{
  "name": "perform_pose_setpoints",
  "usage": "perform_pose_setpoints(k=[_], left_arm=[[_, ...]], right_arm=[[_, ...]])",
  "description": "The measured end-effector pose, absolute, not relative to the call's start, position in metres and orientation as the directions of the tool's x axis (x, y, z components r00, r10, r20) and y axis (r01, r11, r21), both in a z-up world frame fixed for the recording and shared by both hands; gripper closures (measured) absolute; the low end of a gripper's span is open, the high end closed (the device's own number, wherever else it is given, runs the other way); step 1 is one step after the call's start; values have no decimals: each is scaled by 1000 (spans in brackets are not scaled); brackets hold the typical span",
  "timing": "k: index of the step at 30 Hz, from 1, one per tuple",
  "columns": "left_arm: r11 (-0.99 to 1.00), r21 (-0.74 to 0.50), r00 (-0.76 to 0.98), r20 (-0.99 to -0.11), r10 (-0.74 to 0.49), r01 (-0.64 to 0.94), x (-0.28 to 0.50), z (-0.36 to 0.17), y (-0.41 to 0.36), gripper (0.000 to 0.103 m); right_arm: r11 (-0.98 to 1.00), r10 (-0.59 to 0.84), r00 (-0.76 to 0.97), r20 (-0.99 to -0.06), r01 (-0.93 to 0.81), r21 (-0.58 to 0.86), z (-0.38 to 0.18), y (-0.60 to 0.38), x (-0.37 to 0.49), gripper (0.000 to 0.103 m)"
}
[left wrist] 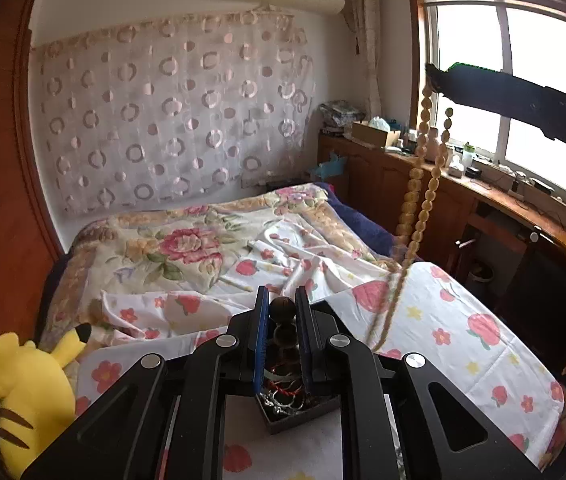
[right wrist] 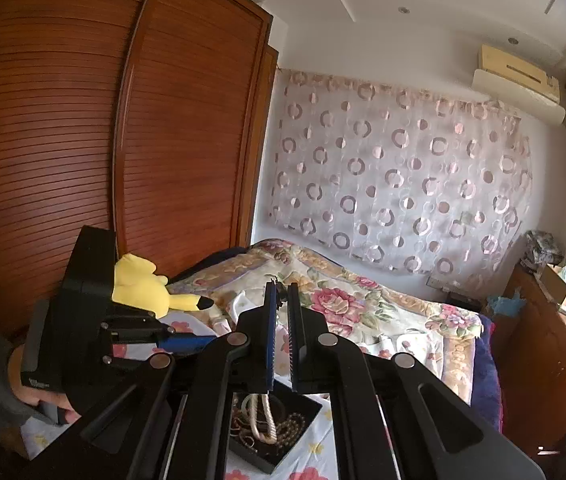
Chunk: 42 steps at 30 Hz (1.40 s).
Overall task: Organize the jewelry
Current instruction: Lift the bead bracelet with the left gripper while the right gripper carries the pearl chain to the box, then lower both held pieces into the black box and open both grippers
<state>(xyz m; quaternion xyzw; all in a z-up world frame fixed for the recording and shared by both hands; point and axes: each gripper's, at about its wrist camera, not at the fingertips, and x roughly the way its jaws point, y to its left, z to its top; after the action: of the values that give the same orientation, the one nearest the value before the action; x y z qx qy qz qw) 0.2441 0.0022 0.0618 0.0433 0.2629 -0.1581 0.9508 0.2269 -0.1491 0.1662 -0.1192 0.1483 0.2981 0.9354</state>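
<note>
My left gripper (left wrist: 282, 298) is shut on a strand of dark brown round beads (left wrist: 283, 310), which runs down between its fingers toward a black tray (left wrist: 283, 424) of tangled jewelry on the bed. My right gripper (left wrist: 434, 77) reaches in from the upper right, shut on a long cream bead necklace (left wrist: 423, 184) that hangs down to the sheet. In the right wrist view the right gripper (right wrist: 281, 286) is shut, and a cream loop of the necklace (right wrist: 261, 420) dangles below it over the black tray (right wrist: 303, 444). The left gripper (right wrist: 191, 342) shows at the left.
The bed carries a strawberry-print sheet (left wrist: 463, 328) and a floral quilt (left wrist: 171, 248). A yellow plush toy (left wrist: 23, 392) lies at the left by a wooden wardrobe (right wrist: 63, 140). A cluttered wooden counter (left wrist: 483, 184) runs under the window on the right.
</note>
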Motion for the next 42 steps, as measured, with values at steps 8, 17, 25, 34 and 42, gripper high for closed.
perform_pose_setpoints(k=[8,17,25,34,42], left_arm=[[951,-24,787,-556,-268,307,266,35,3,91],[954,-28,756,-604,-254,298,289,3,2,91],[956,-38,733,-634,-248,290,299,-19,5,91],[958,-39,718,-654,-239,283,300,-33,1,91],[958,-34,712,-662,-235,284,297,-38,-1,91]], right_arm=[[785,532,747,-399,-611,-98,138,-145,266,97],[782,518,707,-481,-620,-69,94,-140,292,97],[793,491,631,-600,-610,7,18,-147,304,97],[802,497,546,-674,-587,115,-41,-145,307,96],[809,491,545,-680,-575,123,-46,-143,302,95]])
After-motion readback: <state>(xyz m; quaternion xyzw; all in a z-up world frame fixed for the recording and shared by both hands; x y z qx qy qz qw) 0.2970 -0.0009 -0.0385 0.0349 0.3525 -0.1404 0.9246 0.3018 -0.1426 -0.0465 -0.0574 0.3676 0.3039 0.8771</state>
